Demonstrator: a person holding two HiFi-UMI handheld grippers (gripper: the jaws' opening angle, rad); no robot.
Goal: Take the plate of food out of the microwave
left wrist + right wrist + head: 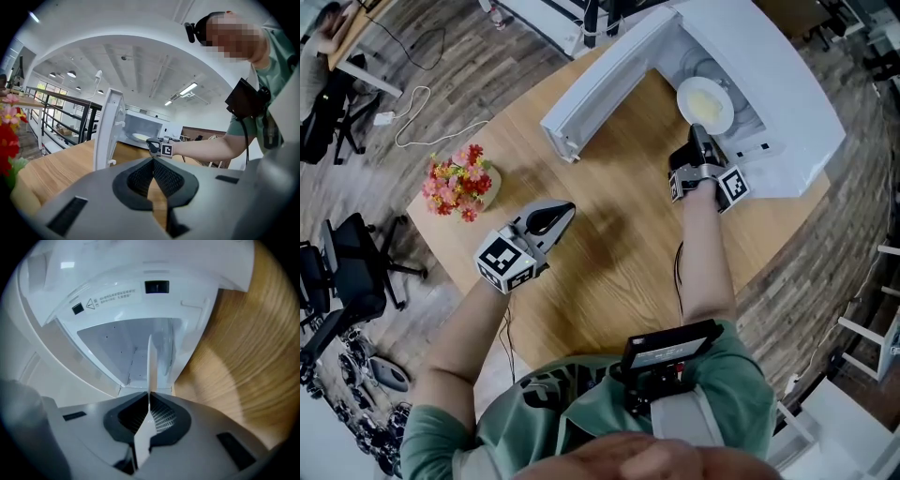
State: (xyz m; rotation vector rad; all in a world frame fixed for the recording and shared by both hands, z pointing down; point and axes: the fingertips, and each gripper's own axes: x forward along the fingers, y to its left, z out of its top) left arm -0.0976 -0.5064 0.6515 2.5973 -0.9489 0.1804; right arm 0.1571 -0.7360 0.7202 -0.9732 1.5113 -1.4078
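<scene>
The white microwave (792, 108) stands at the far end of the wooden table (609, 253) with its door (600, 89) swung wide open. A white plate (705, 101) of pale yellow food sits at the cavity mouth. My right gripper (698, 142) is shut on the plate's near rim. In the right gripper view that rim (151, 364) shows edge-on as a thin white strip pinched between the jaws of the right gripper (149, 397). My left gripper (562, 214) rests low over the table, well left of the microwave, shut and empty. From the left gripper (153, 161) I see the plate (140, 137) far ahead.
A small pot of red and pink flowers (459, 183) stands at the table's left edge. The open door (107, 129) juts over the table between the two grippers. Off the table are an office chair (347, 272) and a white cable (422, 112) on the floor.
</scene>
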